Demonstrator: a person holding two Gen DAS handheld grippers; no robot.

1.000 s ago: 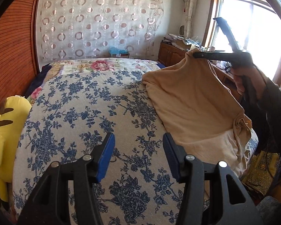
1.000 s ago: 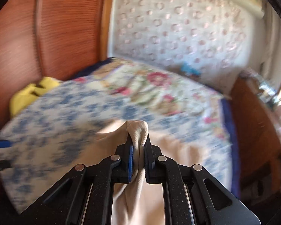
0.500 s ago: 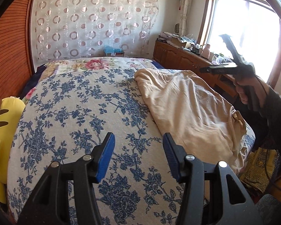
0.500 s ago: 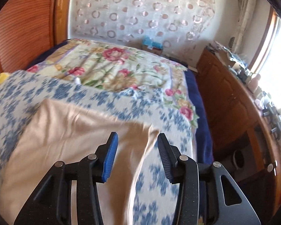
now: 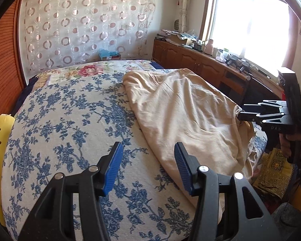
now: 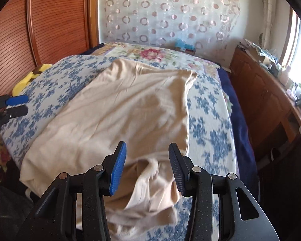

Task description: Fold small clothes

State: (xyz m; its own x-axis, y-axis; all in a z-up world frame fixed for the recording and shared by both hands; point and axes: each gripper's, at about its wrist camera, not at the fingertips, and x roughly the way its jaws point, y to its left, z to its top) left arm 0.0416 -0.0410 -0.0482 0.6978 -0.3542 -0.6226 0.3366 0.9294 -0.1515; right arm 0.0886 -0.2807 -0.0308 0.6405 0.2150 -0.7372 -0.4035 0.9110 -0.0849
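Observation:
A beige garment (image 5: 180, 110) lies spread on the blue-flowered bed cover (image 5: 60, 120), its near end bunched at the bed's edge. My left gripper (image 5: 148, 148) hovers open over the cover, just left of the garment's edge, with nothing between its blue pads. In the right wrist view the garment (image 6: 120, 110) stretches away from me. My right gripper (image 6: 146, 146) stands open above its crumpled near end, with the pads clear of the cloth. The left wrist view shows the right gripper (image 5: 238, 116) at that bunched corner, held by a hand (image 5: 295, 146). The left gripper (image 6: 26, 104) appears at the far left.
A yellow plush toy (image 5: 0, 140) lies at the bed's left side by the wooden panel (image 6: 40, 30). A cluttered wooden cabinet (image 5: 190, 60) runs under the window along the right. A flowered quilt (image 6: 150, 54) covers the far end of the bed.
The right gripper opened and let go of the raised garment corner. The cloth dropped flat on the bed. The right gripper then swung down to the bunched near end. The left gripper drifted slightly.

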